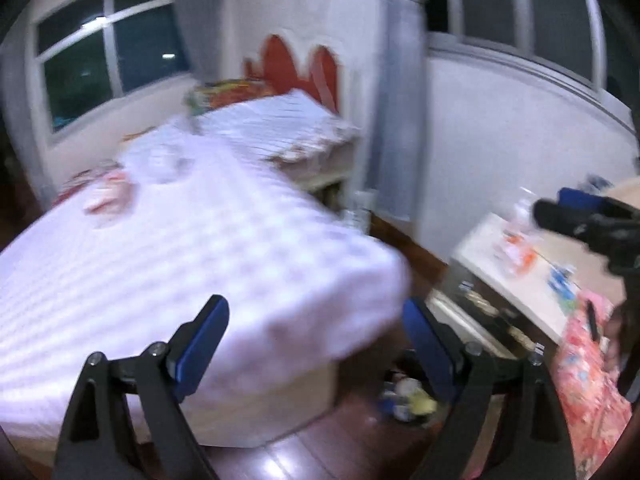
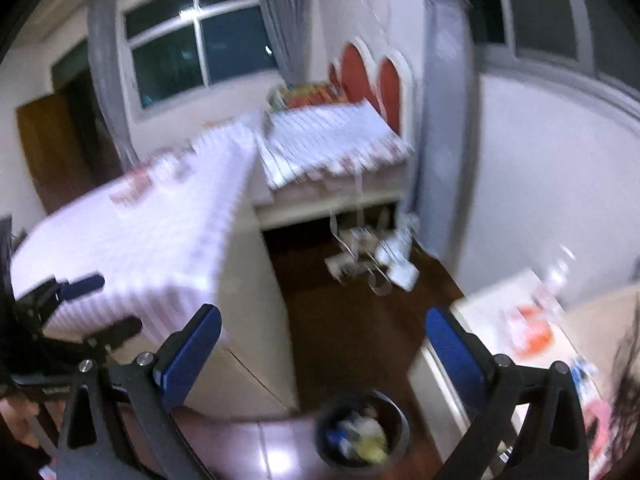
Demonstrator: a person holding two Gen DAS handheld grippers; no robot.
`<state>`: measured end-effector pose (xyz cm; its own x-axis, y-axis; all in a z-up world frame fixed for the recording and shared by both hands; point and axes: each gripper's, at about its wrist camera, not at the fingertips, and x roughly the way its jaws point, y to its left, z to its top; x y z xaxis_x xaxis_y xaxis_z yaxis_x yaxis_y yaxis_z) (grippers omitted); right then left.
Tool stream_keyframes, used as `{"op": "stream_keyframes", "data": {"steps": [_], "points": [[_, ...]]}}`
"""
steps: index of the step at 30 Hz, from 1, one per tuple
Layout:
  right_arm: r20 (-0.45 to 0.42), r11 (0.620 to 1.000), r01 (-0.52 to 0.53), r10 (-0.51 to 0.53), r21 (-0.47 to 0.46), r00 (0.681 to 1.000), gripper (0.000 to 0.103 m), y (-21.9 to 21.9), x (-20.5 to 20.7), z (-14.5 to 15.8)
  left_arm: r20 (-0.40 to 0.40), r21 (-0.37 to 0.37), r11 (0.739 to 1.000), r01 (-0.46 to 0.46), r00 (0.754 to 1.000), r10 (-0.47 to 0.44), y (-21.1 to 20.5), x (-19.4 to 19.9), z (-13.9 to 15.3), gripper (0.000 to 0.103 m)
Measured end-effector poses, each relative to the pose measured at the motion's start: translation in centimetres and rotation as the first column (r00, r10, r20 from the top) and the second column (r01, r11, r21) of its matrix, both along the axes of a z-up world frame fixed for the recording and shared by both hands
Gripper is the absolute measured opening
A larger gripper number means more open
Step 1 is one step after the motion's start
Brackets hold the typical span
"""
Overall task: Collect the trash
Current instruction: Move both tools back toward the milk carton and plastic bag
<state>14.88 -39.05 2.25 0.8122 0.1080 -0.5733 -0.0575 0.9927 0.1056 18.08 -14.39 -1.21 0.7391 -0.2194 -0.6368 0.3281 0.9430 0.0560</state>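
Observation:
Both views are motion-blurred. My left gripper (image 1: 314, 312) stands open with nothing between its blue pads, above the foot corner of the bed (image 1: 240, 248). My right gripper (image 2: 324, 316) is open and empty too, over the dark floor. Below it stands a black trash bin (image 2: 362, 432) holding several bits of rubbish; in the left wrist view the bin (image 1: 404, 398) is half hidden behind a finger. Wrappers (image 1: 108, 196) and clear plastic (image 1: 160, 164) lie on the bed. White paper scraps and strips (image 2: 372, 256) litter the floor by the far wall.
A pale desk (image 1: 532, 292) at the right carries orange (image 2: 532, 332) and blue packets (image 1: 560, 280). The right gripper (image 1: 560, 206) shows at the left wrist view's right edge, the left gripper (image 2: 104, 306) at the other view's left edge. Windows, curtains and a red headboard (image 2: 372, 76) stand behind.

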Motion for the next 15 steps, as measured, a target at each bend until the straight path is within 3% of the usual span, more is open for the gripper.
{"op": "stream_keyframes", "data": {"steps": [3, 7, 15], "points": [[0.005, 0.999, -0.052, 0.052, -0.015, 0.999, 0.103, 5.0, 3.5, 1.7, -0.003, -0.014, 0.995, -0.103, 0.995, 0.103, 5.6, 2.6, 0.9, 0.089], [-0.025, 0.997, -0.076, 0.077, 0.031, 0.997, 0.103, 11.1, 9.5, 2.9, 0.010, -0.031, 0.970, -0.242, 0.970, 0.242, 12.9, 7.0, 2.2, 0.089], [-0.059, 0.990, -0.140, 0.138, -0.023, 0.989, 0.103, 20.9, 21.7, 2.9, -0.025, -0.046, 0.951, -0.307, 0.952, 0.306, 18.5, 16.6, 0.5, 0.089]]}}
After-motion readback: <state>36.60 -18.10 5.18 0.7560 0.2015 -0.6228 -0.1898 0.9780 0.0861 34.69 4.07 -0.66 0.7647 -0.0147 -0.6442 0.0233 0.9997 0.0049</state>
